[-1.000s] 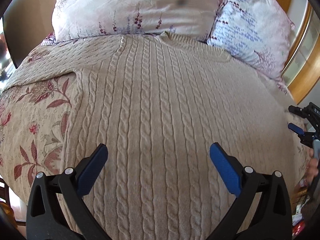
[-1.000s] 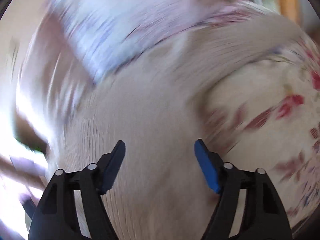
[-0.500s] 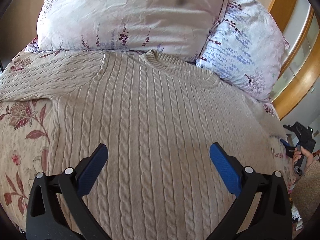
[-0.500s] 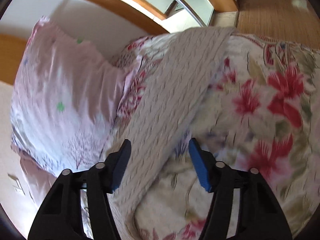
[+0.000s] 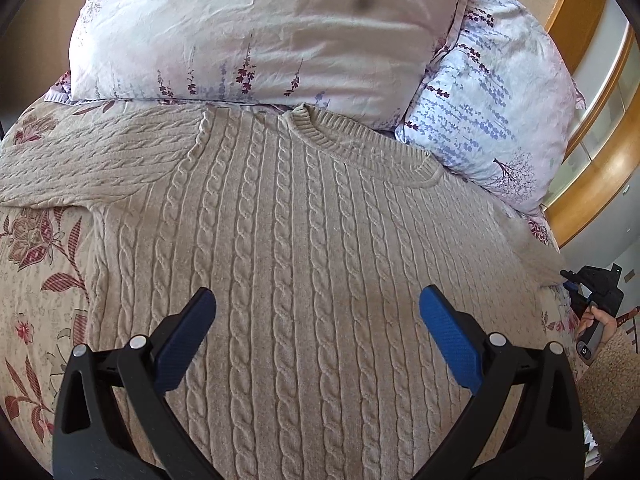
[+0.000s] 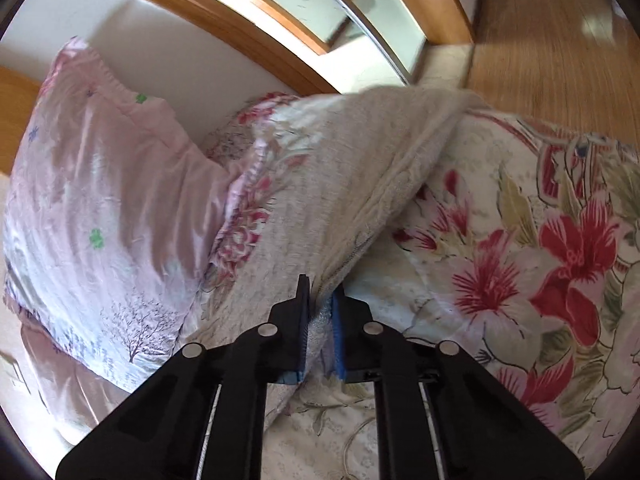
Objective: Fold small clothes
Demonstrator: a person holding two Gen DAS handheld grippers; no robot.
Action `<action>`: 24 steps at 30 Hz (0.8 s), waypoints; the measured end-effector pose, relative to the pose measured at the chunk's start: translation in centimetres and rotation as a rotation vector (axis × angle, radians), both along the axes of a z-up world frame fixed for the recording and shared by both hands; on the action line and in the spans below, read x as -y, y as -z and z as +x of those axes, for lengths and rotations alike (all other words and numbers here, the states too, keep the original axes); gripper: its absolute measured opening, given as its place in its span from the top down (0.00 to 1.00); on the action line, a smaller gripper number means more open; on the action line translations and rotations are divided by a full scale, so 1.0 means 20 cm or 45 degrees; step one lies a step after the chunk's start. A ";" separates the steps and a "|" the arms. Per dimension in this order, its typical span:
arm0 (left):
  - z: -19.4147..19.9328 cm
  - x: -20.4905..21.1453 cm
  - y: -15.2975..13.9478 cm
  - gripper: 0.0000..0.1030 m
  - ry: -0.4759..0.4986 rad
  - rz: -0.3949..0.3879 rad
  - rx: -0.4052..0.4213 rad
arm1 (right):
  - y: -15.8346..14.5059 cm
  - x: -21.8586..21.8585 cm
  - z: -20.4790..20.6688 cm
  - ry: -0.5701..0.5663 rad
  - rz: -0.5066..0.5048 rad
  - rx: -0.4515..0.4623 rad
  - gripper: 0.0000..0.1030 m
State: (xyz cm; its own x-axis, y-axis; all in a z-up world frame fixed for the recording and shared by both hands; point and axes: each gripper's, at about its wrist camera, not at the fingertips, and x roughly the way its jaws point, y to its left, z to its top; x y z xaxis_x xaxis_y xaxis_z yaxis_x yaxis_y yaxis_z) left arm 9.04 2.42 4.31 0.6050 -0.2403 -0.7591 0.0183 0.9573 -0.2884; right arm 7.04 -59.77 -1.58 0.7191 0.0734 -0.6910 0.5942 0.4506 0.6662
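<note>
Beige cable-knit sweater (image 5: pixel 304 264) lies flat on the bed's floral quilt (image 5: pixel 36 280), collar against the pillows (image 5: pixel 264 28), unfolded. Right hand-held gripper (image 6: pixel 320 320) is clenched on its sleeve (image 6: pixel 360 184); left hand-held gripper (image 5: pixel 316 332) hovers released above the body. Every fold remains.

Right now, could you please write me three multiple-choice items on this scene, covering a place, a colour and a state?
1. Where does the sweater lie?
A. on the floral bedspread
B. on a chair
C. on the floor

2. What colour are the pads of the left hand-held gripper?
A. red
B. blue
C. green

3. What state is the right hand-held gripper in?
A. wide open
B. out of view
C. shut on the sweater's sleeve

Answers:
1 A, the bedspread shows beside the knit.
2 B, both pads are blue.
3 C, knit fabric is pinched between its pads.
</note>
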 end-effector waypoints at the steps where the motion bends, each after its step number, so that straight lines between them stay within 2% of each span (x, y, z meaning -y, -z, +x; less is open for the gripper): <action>1: 0.00 -0.01 0.00 0.02 -0.002 -0.001 0.000 | -0.02 -0.01 0.00 -0.010 -0.015 0.025 0.90; 7: 0.02 -0.02 0.00 0.02 -0.003 -0.013 0.006 | -0.25 -0.16 0.07 -0.139 -0.061 0.224 0.90; 13: 0.03 -0.04 0.00 0.02 -0.001 -0.031 0.018 | -0.48 -0.57 0.18 -0.414 -0.070 0.414 0.90; 15: 0.03 -0.05 -0.01 0.02 -0.005 -0.036 0.021 | -0.50 -0.73 0.21 -0.505 -0.066 0.442 0.90; 18: 0.02 -0.07 -0.01 0.02 -0.025 -0.040 0.024 | -0.49 -0.93 0.25 -0.629 -0.069 0.440 0.90; 21: 0.01 -0.09 0.00 0.02 -0.035 -0.045 0.022 | -0.39 -1.16 0.30 -0.779 -0.091 0.350 0.90; 24: 0.01 -0.11 0.00 0.02 -0.041 -0.049 0.022 | -0.24 -1.34 0.33 -0.901 -0.068 0.212 0.90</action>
